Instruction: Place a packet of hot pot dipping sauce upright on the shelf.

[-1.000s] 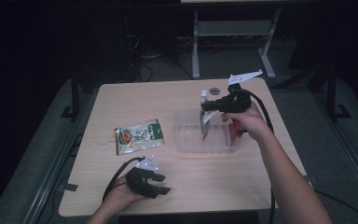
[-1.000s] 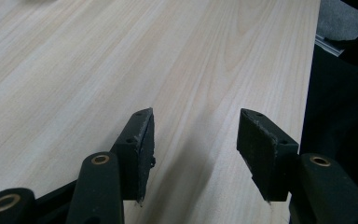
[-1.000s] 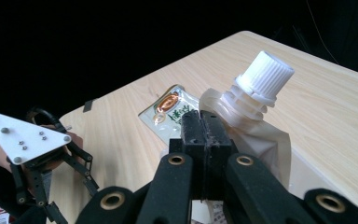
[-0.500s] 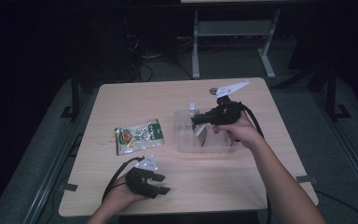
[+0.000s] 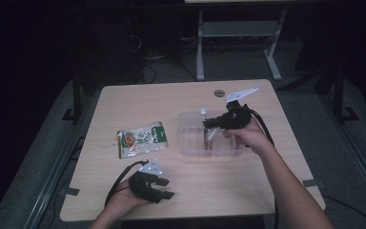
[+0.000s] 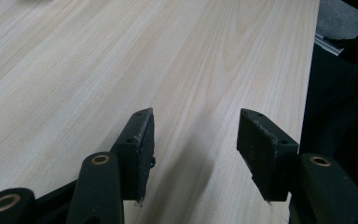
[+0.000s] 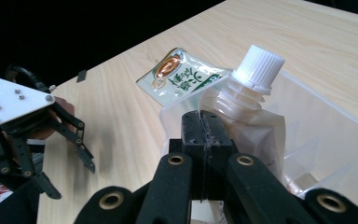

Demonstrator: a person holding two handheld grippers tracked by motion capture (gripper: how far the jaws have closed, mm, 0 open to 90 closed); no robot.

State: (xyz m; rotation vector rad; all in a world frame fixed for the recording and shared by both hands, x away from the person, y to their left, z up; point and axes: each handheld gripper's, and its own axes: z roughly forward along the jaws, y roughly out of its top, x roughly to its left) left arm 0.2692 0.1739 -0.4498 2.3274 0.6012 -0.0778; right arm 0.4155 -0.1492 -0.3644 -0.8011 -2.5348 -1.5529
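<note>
Right claw point(image 7: 204, 126) pinching spouted pouch point(image 7: 242, 116) over clear bin point(image 5: 190, 143), left claw point(image 6: 193, 140) spread above table point(image 6: 74, 70).

Desk point(image 5: 124, 105): bin point(image 5: 188, 143) right of centre. Spouted pouch point(image 7: 251, 116) over the bin, upright, pinched in the right hand-held gripper point(image 5: 208, 124) above the bin's far half. Snack packet point(image 5: 141, 139) flat on the desk, left of the bin, apart from it. Left hand-held gripper point(image 5: 164, 188) near the front edge, before the packet, jaws parted. Small disc point(image 5: 218, 93) behind the bin.
</note>
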